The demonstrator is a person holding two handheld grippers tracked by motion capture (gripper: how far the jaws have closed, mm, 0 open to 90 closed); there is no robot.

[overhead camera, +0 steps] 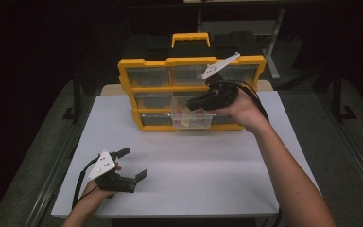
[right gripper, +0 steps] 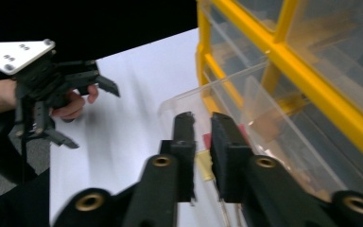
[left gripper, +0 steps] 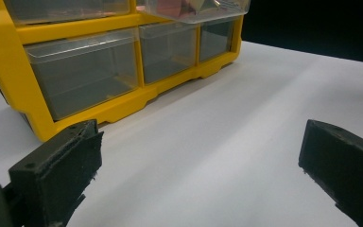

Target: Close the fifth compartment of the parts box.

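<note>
1. A yellow organizer stands at the centre top of the high view, on the far half of the white desk. One clear drawer in its bottom row is pulled out toward the viewer, with small pink and yellow pieces inside.
2. The right claw sits over that open drawer, just right of the frame's middle. In the right gripper view its jaws stand nearly together above the drawer's contents; I cannot tell whether a piece is pinched between them.
3. The left claw rests low at the lower left of the high view, jaws spread wide with nothing between them, well apart from the organizer.
4. My reading: opening the drawer is done and work at its contents is under way; lifting a piece clear or pushing the drawer shut remains.
5. Room: the whole lower-middle of the desk is bare, so there is space to withdraw toward the viewer. The tight spots are the drawer's clear front wall and the yellow rail just above it; the desk's near edge runs close under the left hand.
</note>
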